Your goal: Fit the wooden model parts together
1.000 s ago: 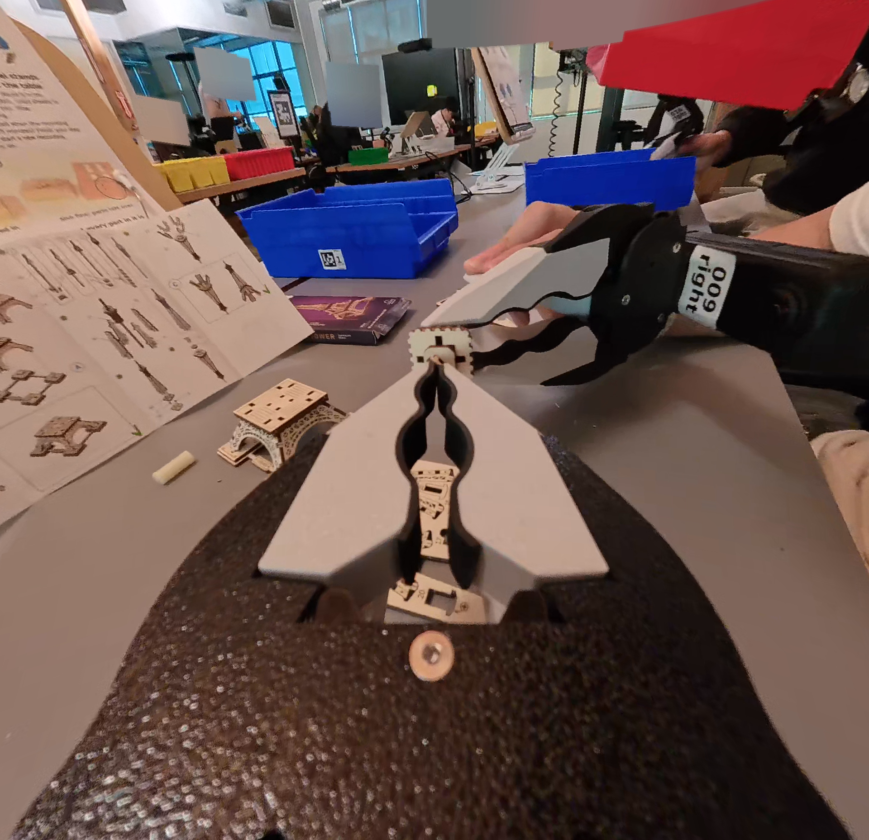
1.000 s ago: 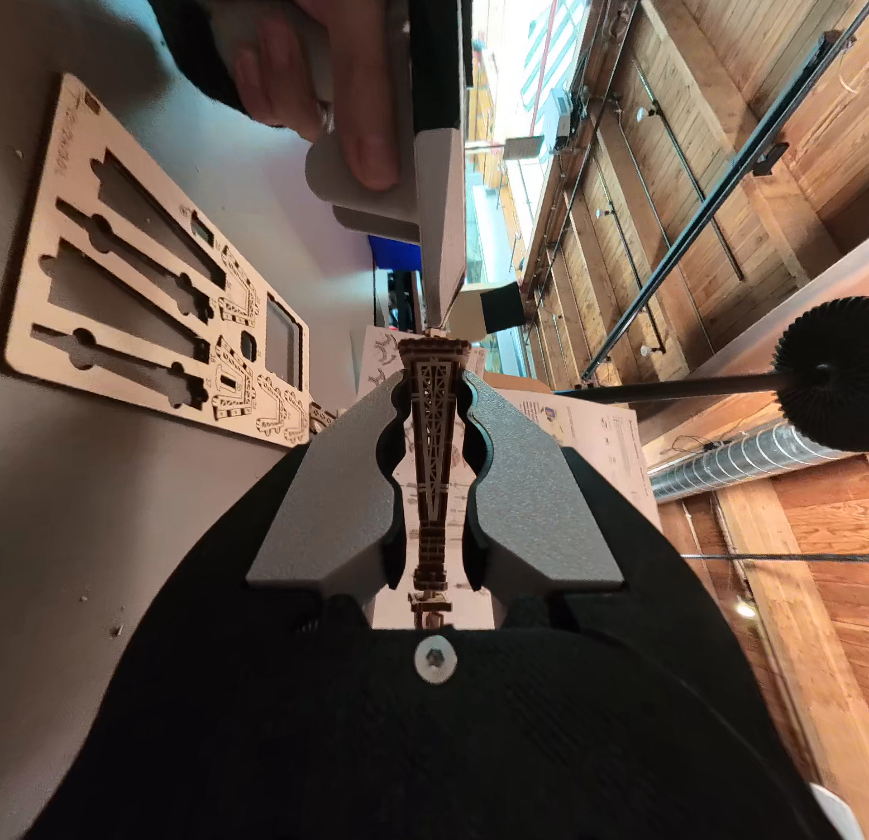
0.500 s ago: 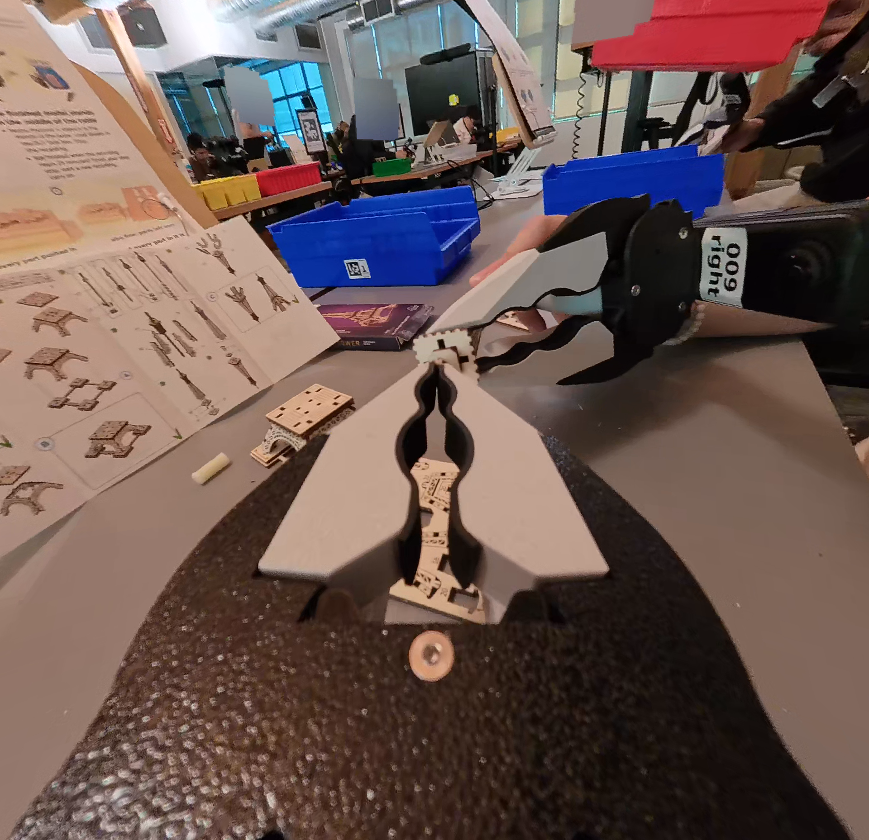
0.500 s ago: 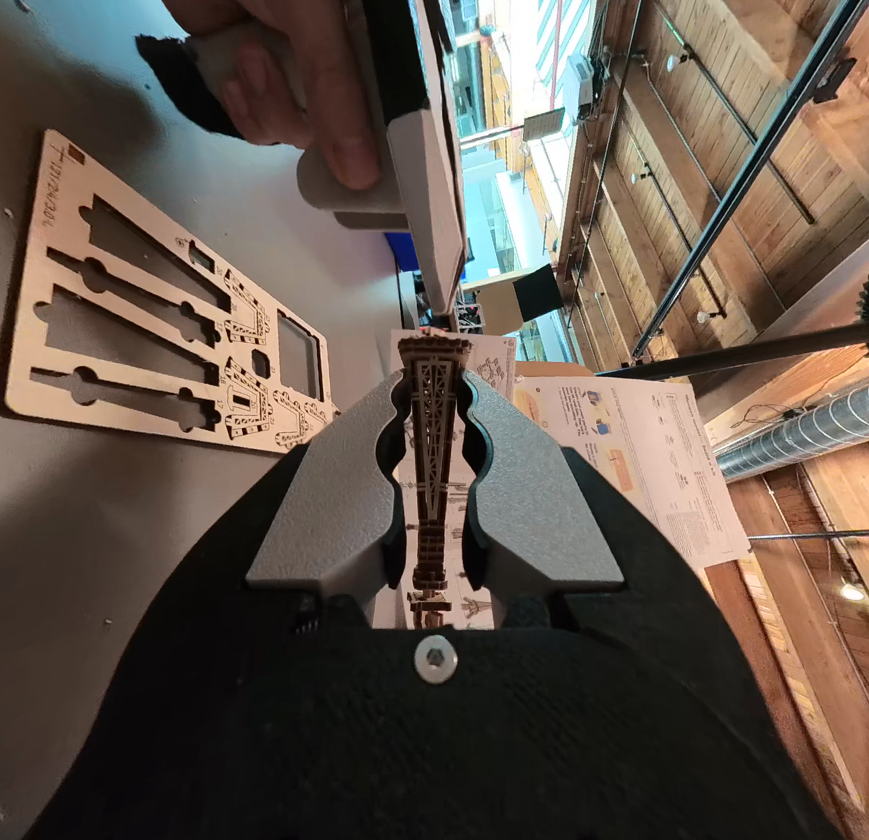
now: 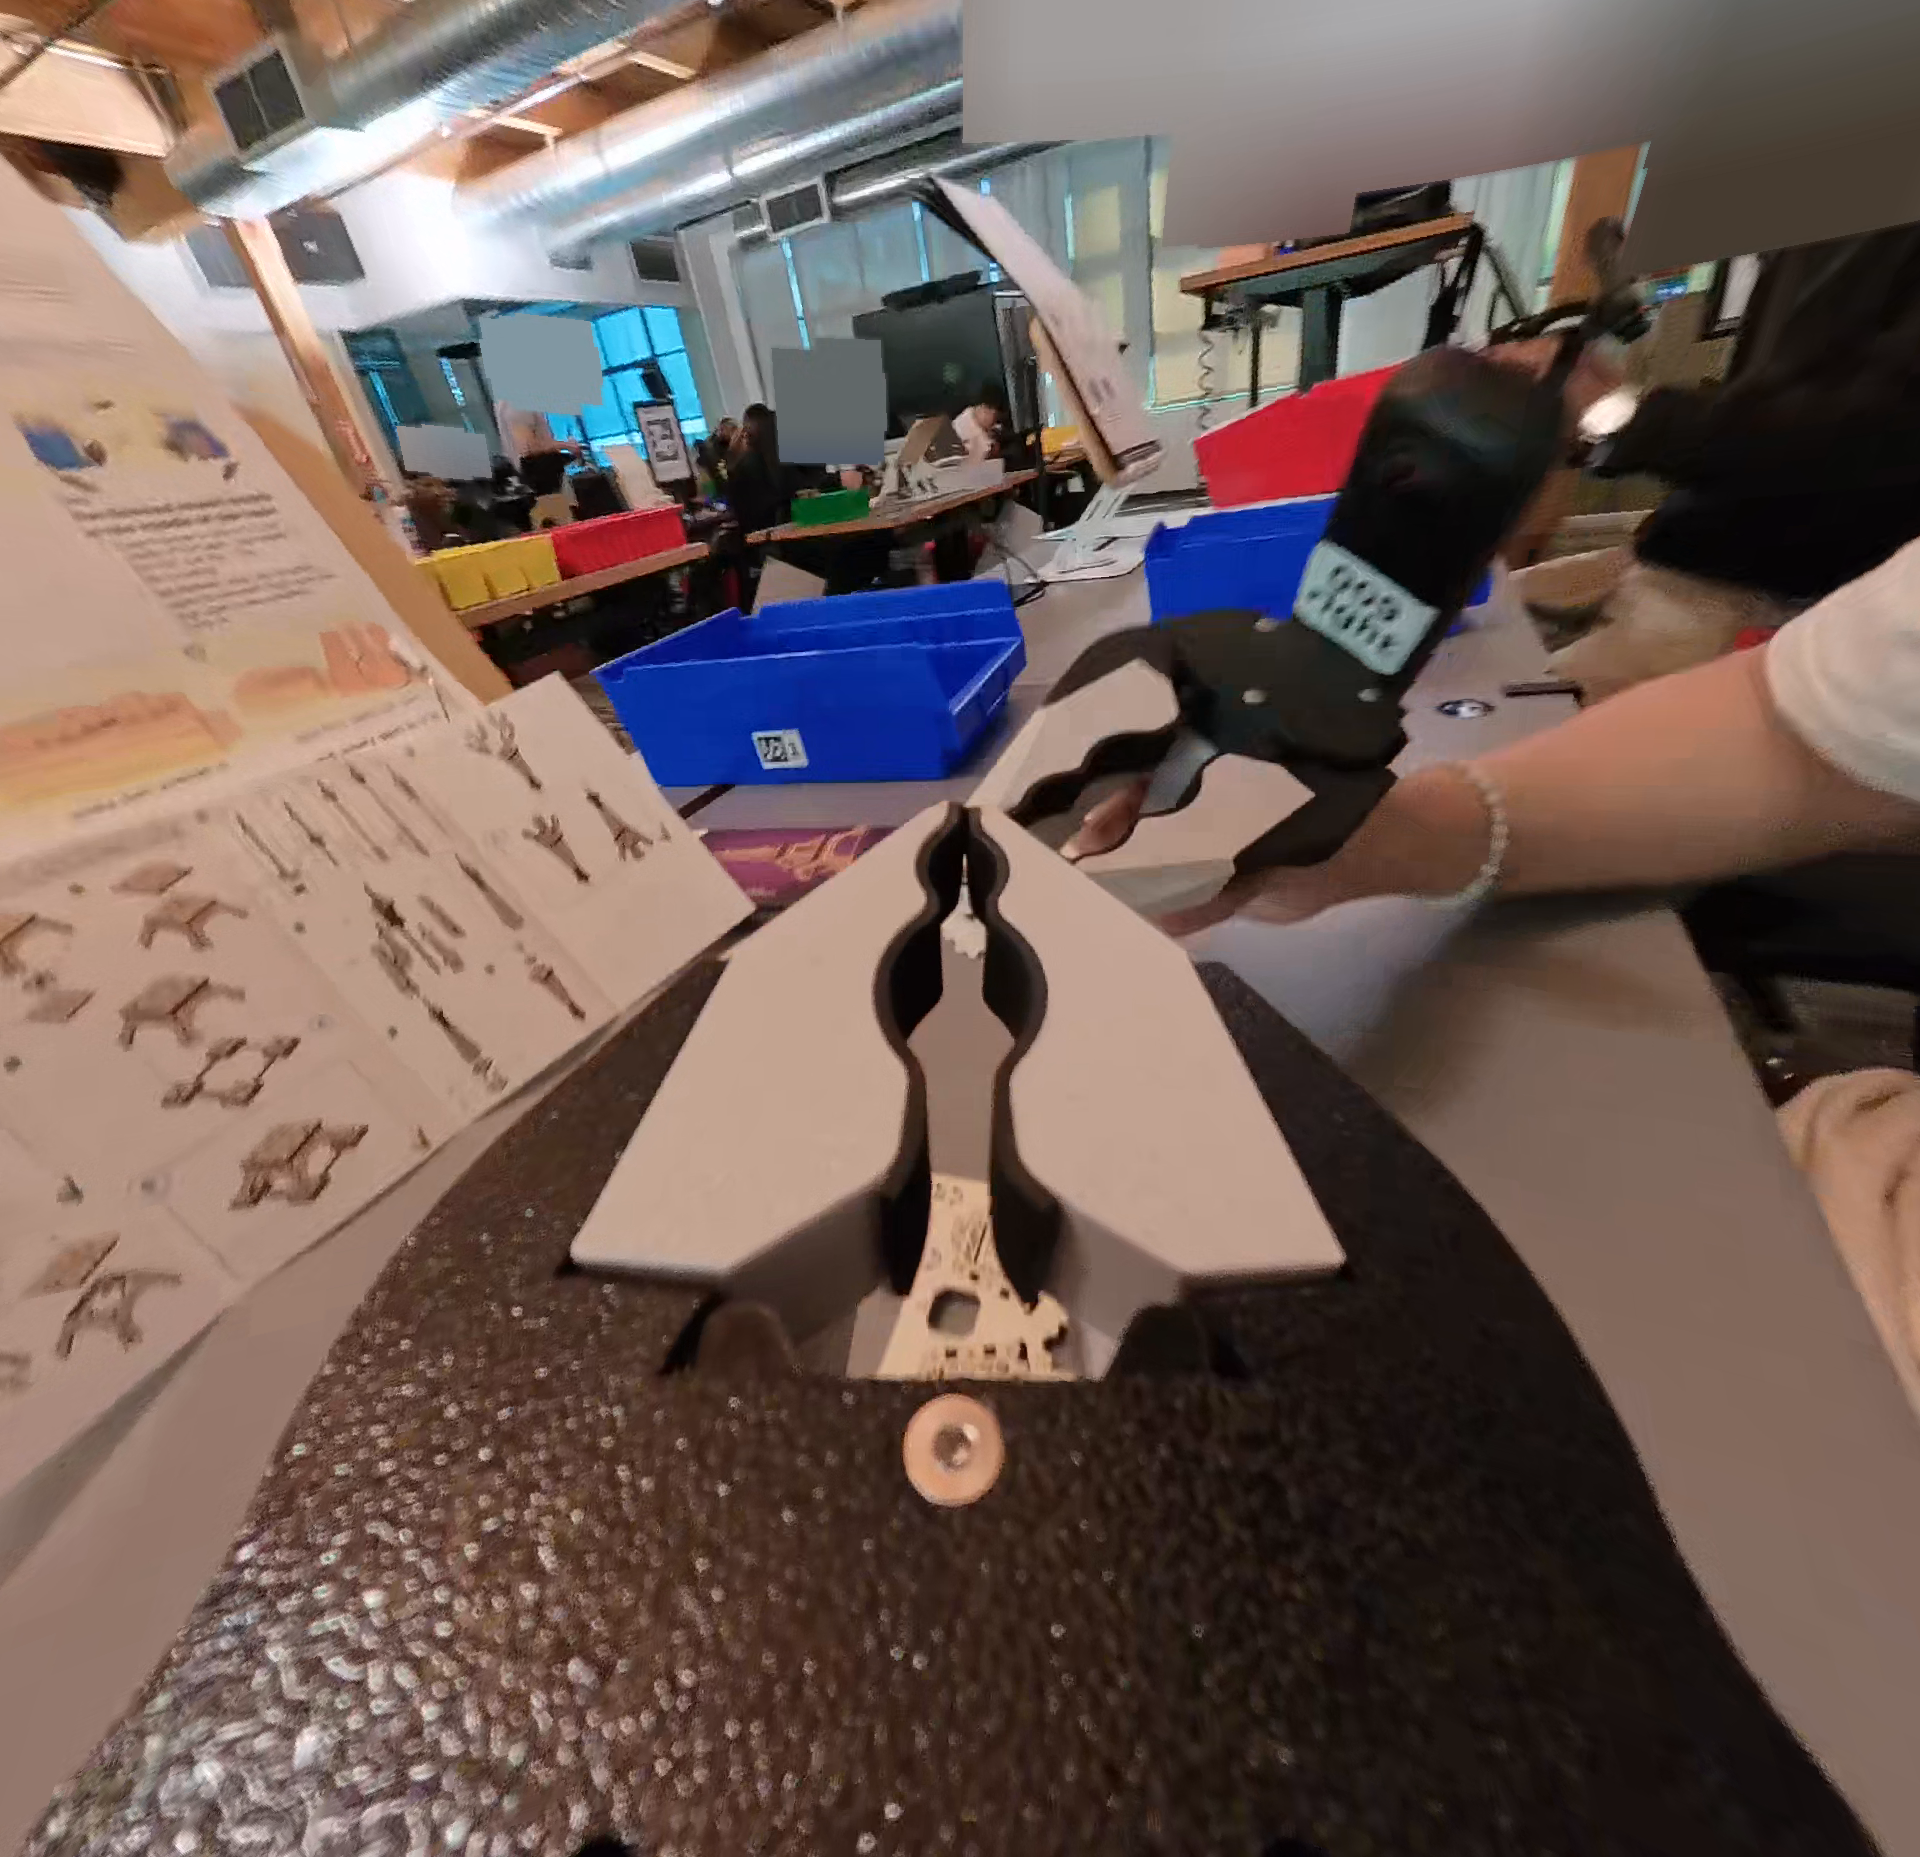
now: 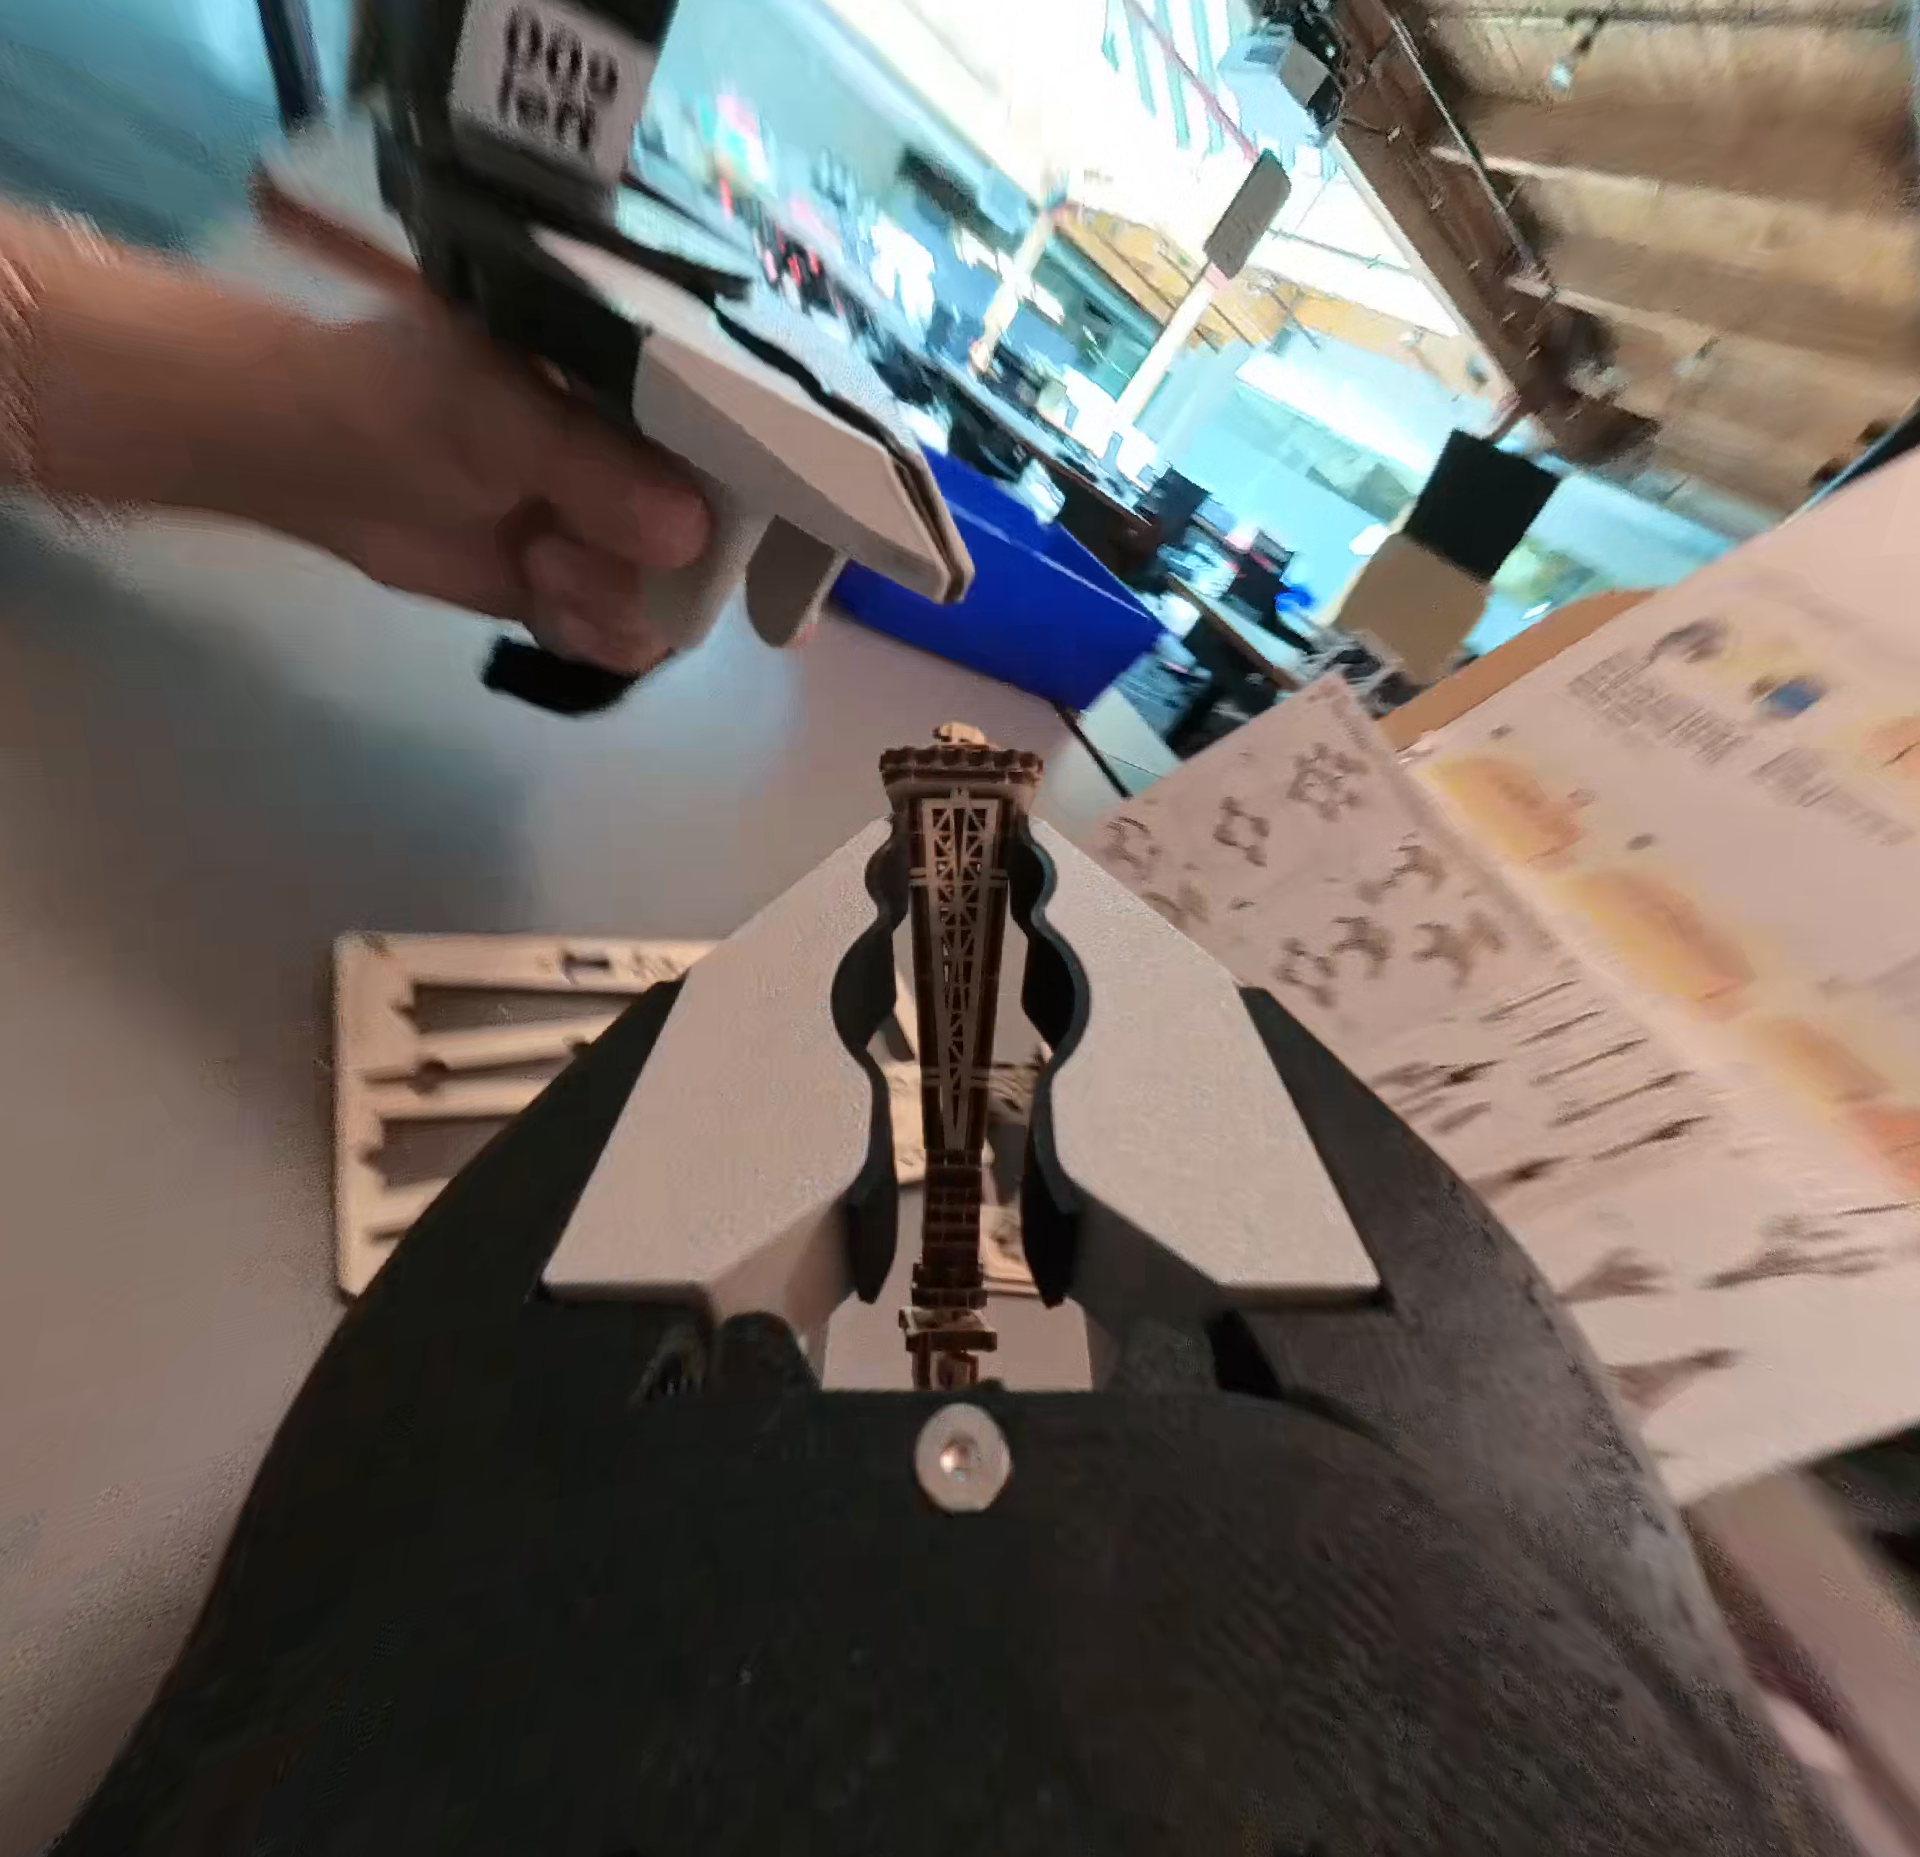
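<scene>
My right gripper (image 6: pixel 961 831) is shut on a slim brown wooden tower section (image 6: pixel 956 976). The section's toothed top platform sticks out past the tips. My left gripper (image 5: pixel 961 820) is shut, with nothing at its tips. A pale toothed bit (image 5: pixel 964 937) shows through the gap between its fingers; I cannot tell what it sits on. In the right wrist view the left gripper (image 6: pixel 951 576) hangs above and beyond the tower, apart from it. In the left wrist view the right gripper (image 5: pixel 1049 810) is just right of my tips. A punched-out wooden sheet (image 6: pixel 468 1028) lies on the grey table (image 5: pixel 1507 1132).
Folded instruction sheets (image 5: pixel 312 924) stand at the left; they also show in the right wrist view (image 6: pixel 1558 976). A blue bin (image 5: pixel 821 685) and a purple box (image 5: pixel 800 857) sit behind the grippers. A person's forearm (image 5: pixel 1610 799) reaches in from the right. My right fingertips sit around 4 cm from my left ones.
The left tips held a small square wooden piece against the tower's top. Now the grippers are apart and the piece is gone from the left tips. The right gripper has rolled; both views are blurred.
</scene>
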Demonstrator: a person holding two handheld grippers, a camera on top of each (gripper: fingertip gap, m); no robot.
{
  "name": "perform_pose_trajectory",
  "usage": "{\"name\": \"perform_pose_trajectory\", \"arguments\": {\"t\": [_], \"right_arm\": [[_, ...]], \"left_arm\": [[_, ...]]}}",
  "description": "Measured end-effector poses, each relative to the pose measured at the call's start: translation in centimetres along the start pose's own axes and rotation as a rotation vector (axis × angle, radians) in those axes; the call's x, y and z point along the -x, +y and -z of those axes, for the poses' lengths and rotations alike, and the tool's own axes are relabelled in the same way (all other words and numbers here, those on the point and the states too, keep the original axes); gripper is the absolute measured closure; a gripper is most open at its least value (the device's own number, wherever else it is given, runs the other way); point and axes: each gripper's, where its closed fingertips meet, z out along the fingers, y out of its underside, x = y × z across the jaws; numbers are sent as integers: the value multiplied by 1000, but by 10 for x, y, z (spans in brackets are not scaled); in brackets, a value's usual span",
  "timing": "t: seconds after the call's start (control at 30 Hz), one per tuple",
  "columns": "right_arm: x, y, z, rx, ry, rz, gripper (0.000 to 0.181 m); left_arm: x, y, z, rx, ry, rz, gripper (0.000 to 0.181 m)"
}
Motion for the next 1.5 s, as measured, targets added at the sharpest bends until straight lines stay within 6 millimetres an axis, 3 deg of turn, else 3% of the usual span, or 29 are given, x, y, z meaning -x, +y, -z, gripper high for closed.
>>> {"name": "perform_pose_trajectory", "arguments": {"t": [0.1,0.2,0.3,0.43,0.53,0.67,0.77,0.83,0.9,1.03,1.17,1.33,1.4,1.5], "right_arm": [[-16,-15,7,-123,-26,-283,165],[-27,-30,16,-225,-33,-414,165],[-42,-36,28,-310,-34,-552,165],[-58,-40,47,-419,-80,-705,165],[-67,-48,60,-510,-128,-786,165],[-73,-55,73,-602,-206,-883,165],[-78,-56,78,-660,-245,-966,165],[-79,-59,82,-698,-282,-999,165],[-77,-58,81,-698,-297,-1017,165],[-69,-60,78,-685,-344,-1015,165],[-69,-56,76,-668,-339,-1015,165],[-68,-54,76,-657,-355,-1020,165],[-67,-57,77,-656,-364,-1006,165],[-64,-54,75,-631,-370,-998,165]], "left_arm": [[6,-31,-14,-36,45,41,181],[1,-25,-43,55,136,34,181],[3,-41,-60,10,148,21,181],[2,-45,-84,71,198,-32,181],[-1,-71,-95,-19,231,-12,181],[-5,-66,-111,42,310,-6,181],[-6,-84,-113,-28,340,19,181],[-17,-70,-117,59,406,18,181],[-17,-69,-119,41,404,30,181],[-14,-85,-115,-13,378,24,181],[-25,-63,-112,118,477,70,181],[-14,-77,-110,59,418,95,181],[-20,-62,-110,145,463,112,181],[-23,-59,-108,163,501,143,181]]}}
